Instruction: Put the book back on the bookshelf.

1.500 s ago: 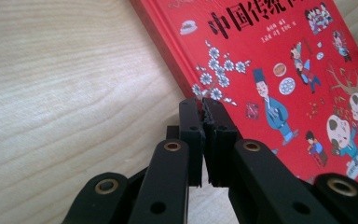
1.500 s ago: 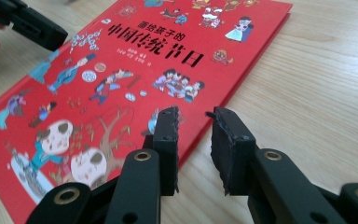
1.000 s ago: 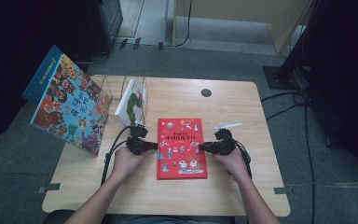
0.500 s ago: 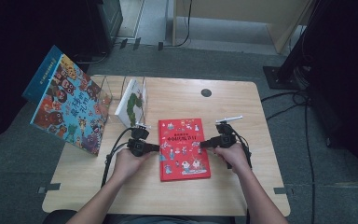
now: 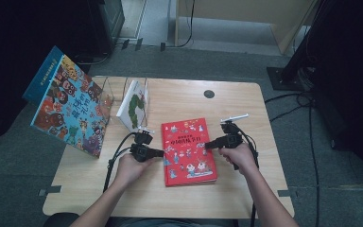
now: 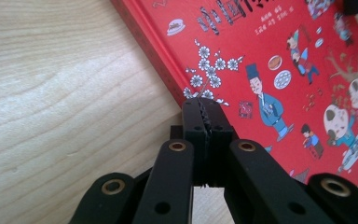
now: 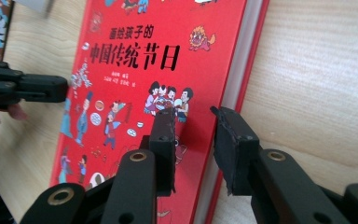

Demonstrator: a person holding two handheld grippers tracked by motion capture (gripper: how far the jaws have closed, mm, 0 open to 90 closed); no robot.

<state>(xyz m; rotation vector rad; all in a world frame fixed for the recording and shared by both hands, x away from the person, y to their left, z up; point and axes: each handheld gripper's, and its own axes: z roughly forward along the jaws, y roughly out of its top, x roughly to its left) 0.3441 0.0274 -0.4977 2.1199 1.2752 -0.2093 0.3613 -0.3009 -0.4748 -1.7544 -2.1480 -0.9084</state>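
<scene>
The red book [image 5: 188,151] lies flat and unopened, the left gripper [image 6: 204,105] pressed together at its spine edge, the right gripper [image 7: 193,116], closing, spread over the opposite edge, nothing pinched.

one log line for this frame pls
left gripper: shut, tips on red book's left edge | right gripper: jaws just been closing, nothing gripped, above book's right edge | book: flat on table
</scene>
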